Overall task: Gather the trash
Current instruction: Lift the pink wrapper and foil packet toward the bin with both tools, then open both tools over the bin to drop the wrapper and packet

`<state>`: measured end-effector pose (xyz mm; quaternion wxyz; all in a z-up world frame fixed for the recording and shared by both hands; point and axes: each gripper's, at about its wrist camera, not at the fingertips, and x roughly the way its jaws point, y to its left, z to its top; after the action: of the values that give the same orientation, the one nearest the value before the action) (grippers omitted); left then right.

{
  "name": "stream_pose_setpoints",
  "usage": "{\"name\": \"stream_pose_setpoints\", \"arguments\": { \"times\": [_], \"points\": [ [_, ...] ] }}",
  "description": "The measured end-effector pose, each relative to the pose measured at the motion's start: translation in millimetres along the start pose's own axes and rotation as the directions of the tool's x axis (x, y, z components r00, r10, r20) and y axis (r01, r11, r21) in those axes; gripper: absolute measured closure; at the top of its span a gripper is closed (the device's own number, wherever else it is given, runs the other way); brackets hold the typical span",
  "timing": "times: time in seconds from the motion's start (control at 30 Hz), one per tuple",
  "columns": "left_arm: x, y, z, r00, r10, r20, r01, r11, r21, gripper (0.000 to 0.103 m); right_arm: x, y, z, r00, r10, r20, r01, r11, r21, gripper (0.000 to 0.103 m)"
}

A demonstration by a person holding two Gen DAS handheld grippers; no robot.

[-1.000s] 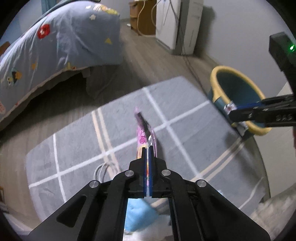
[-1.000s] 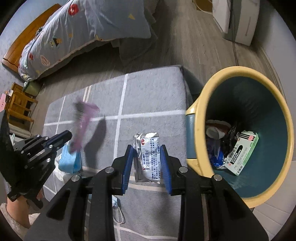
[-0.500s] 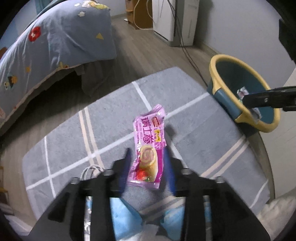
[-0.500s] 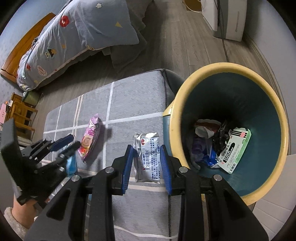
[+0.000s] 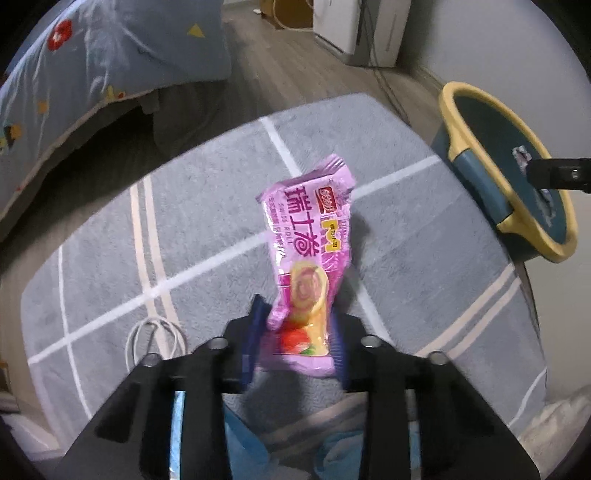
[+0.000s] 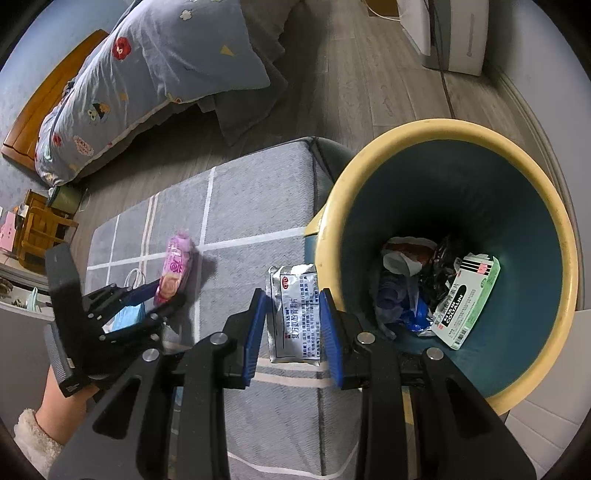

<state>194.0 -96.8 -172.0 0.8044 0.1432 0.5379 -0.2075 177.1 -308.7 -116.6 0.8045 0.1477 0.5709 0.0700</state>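
A pink Swiss-roll wrapper (image 5: 310,236) lies face up on the grey checked mat (image 5: 207,206). My left gripper (image 5: 297,310) straddles its near end. The jaws are closing and the blue pads (image 5: 255,332) meet the wrapper's two sides. In the right wrist view the left gripper (image 6: 162,295) reaches the wrapper (image 6: 175,266) from the lower left. My right gripper (image 6: 291,299) is shut on a silver medicine sachet (image 6: 295,332) and hangs over the mat's edge, just left of the bin's yellow rim (image 6: 461,129). The teal bin (image 5: 454,122) holds a green-white box (image 6: 469,302) and other rubbish.
A coiled white cable (image 5: 155,339) and blue plastic (image 5: 243,443) lie on the mat near my left gripper. A bed with a blue quilt (image 5: 92,55) stands beyond the mat and a white appliance (image 5: 354,29) by the wall. A hand in a fluffy sleeve (image 6: 33,432) holds the left gripper.
My left gripper let go of the pink wrapper, which dropped flat onto the mat, then sank and came in around its near end. My right gripper carried the sachet closer to the bin.
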Motion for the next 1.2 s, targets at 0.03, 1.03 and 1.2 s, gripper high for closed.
{"name": "stream_pose_setpoints", "arguments": {
  "times": [0.03,1.03,1.2],
  "points": [
    [-2,-2,0,1.000,0.001,0.009,-0.001,1.000,0.006,0.076,-1,-1,1,1.000,0.001,0.002,-0.001,1.000,0.003,0.074],
    [-53,-143,69,0.966,-0.184,0.185,0.146,0.969,0.198,0.082,-53,-116,-3,0.990,-0.089,0.113,0.063,0.974,0.217,0.074],
    [-37,-156,73,0.966,-0.211,0.152,0.178,0.962,0.207,0.081,-51,-138,-8,0.989,-0.105,0.102,0.073,0.958,0.279,0.073]
  ]
}}
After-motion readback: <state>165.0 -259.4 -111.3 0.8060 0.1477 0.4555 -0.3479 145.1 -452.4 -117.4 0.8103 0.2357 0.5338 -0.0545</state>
